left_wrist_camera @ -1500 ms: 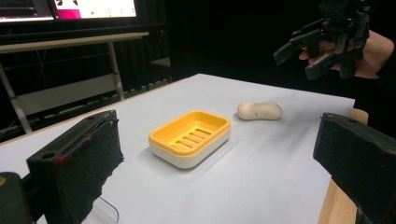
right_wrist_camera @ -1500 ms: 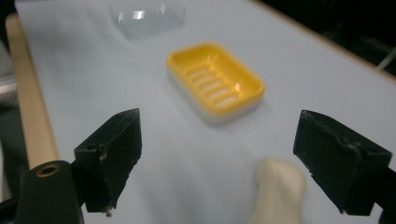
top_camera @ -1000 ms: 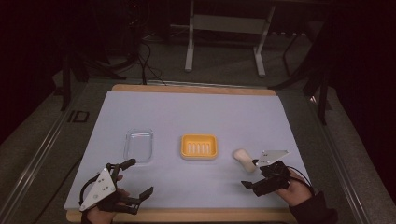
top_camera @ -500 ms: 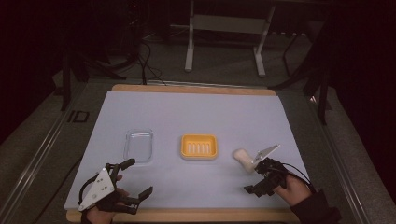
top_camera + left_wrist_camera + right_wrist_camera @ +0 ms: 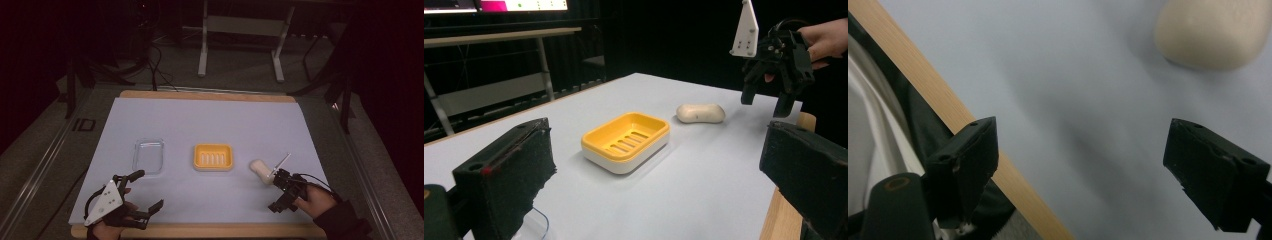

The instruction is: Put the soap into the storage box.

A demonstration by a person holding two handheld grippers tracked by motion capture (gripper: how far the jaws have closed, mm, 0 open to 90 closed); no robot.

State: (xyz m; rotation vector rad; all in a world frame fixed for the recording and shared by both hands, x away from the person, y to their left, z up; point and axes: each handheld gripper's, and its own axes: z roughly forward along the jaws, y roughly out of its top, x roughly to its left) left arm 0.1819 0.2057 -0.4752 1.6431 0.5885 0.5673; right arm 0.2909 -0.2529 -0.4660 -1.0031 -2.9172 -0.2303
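A cream bar of soap (image 5: 260, 168) lies on the pale mat right of a yellow soap dish (image 5: 213, 156), which is empty. My right gripper (image 5: 276, 192) hovers just in front of the soap, tipped downward, open, holding nothing. In the right gripper view the soap (image 5: 1210, 32) is at the top right, beyond the open right gripper (image 5: 1093, 155). My left gripper (image 5: 148, 190) rests open near the front left. The left gripper view looks between the jaws of the left gripper (image 5: 656, 165) at the dish (image 5: 626, 140), the soap (image 5: 700, 113) and the right gripper (image 5: 765, 101).
A clear plastic tray (image 5: 149, 155) lies left of the dish, just beyond my left gripper. The table's wooden front edge (image 5: 948, 115) runs close under the right gripper. Metal stand legs (image 5: 240, 45) and cables sit on the dark floor behind the table.
The right gripper has drawn back toward the front edge and tipped its jaws down toward the mat. The soap, dish and left gripper have stayed put.
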